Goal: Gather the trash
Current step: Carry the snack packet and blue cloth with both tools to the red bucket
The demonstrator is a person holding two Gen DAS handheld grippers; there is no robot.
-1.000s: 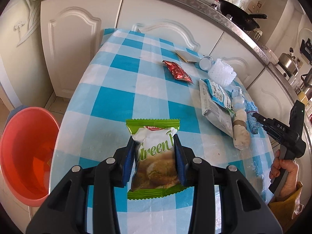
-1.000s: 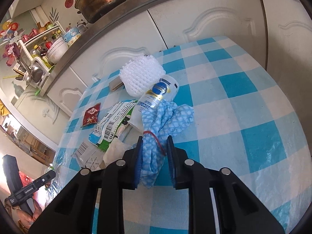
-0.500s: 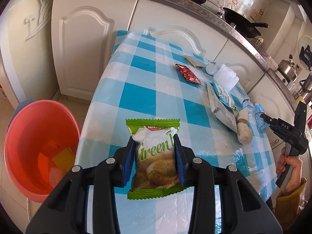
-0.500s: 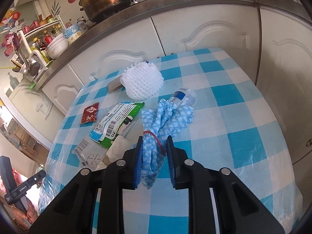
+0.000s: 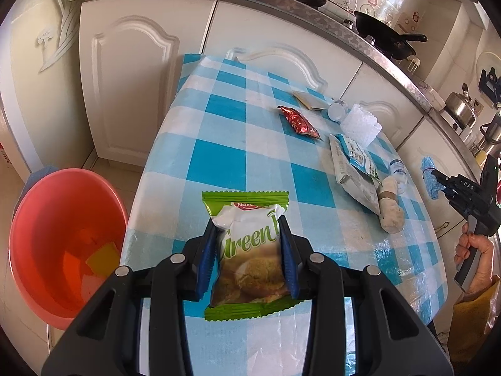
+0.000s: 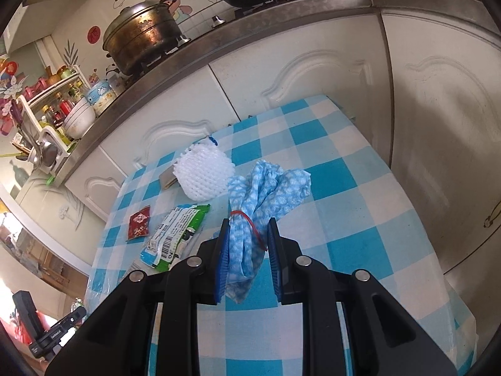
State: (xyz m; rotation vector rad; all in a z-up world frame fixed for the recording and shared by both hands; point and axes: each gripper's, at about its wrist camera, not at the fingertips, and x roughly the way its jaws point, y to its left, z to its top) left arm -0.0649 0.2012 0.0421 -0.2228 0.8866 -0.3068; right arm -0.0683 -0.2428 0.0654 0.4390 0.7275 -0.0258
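My left gripper (image 5: 248, 224) is shut on a green cookie packet (image 5: 249, 250), held above the near-left edge of the checkered table (image 5: 219, 131). An orange-pink bin (image 5: 47, 219) with scraps inside stands on the floor to the left, below the table. My right gripper (image 6: 246, 222) is shut on a bundle of blue patterned cloth (image 6: 250, 228) tied with a red band, lifted over the table. That same gripper (image 5: 438, 178) shows at the right of the left wrist view with the blue cloth (image 5: 428, 172) in it.
On the table lie a red sachet (image 5: 299, 122), a white foam net (image 5: 360, 123), a green-and-white wrapper (image 6: 175, 235), a grey packet (image 5: 352, 175), a small plastic bottle (image 5: 398, 172) and a beige lump (image 5: 389, 208). White cabinets (image 5: 131, 78) run behind.
The right gripper has lifted the blue cloth off the table and away from the bottle. The left gripper carried the cookie packet toward the table's left edge, bringing more of the bin into view.
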